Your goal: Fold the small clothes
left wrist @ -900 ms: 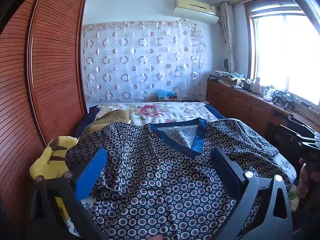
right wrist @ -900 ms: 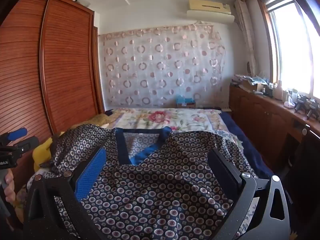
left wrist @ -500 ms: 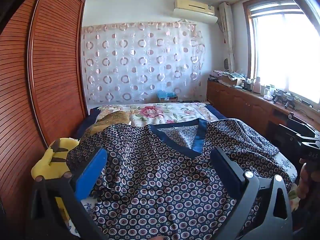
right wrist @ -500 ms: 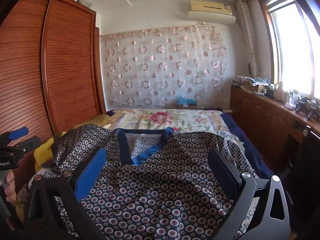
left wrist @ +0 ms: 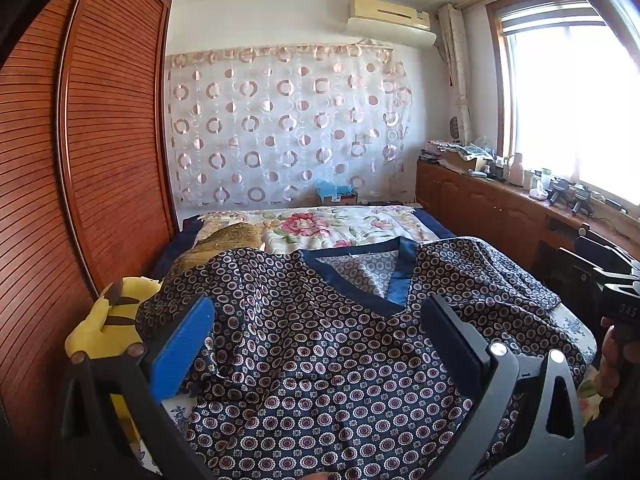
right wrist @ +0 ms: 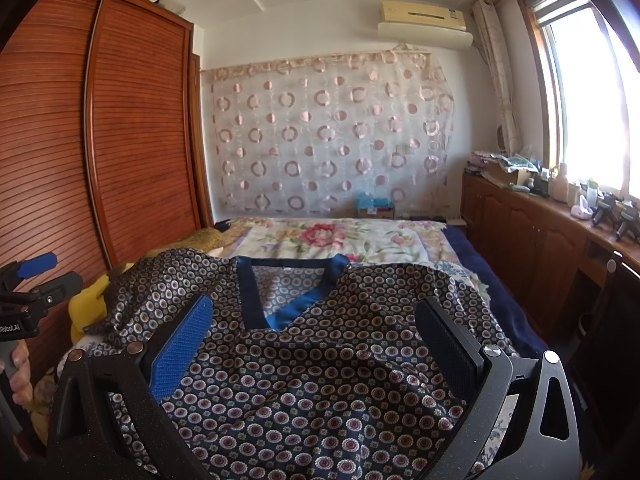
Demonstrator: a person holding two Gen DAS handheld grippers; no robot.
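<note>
A dark blue top (left wrist: 320, 352) printed with small circles lies spread and rumpled on the bed, its blue V-neck band (left wrist: 360, 276) pointing away from me. The same top (right wrist: 328, 368) fills the lower half of the right wrist view. My left gripper (left wrist: 316, 332) hovers above the top's near part, jaws wide open, nothing between them. My right gripper (right wrist: 314, 332) also stands open over the cloth, holding nothing. Each gripper shows at the edge of the other's view, held by a hand (right wrist: 18, 364).
A floral bedspread (left wrist: 328, 224) covers the far bed. A yellow plush toy (left wrist: 106, 328) lies at the left beside the wooden wardrobe (left wrist: 80, 160). A long wooden cabinet (right wrist: 532, 240) with small items runs under the window on the right. A patterned curtain (left wrist: 280, 124) hangs behind.
Both views have tilted up slightly, so the top sits a little lower in the frames. The jaws have stayed wide open and the cloth has not moved.
</note>
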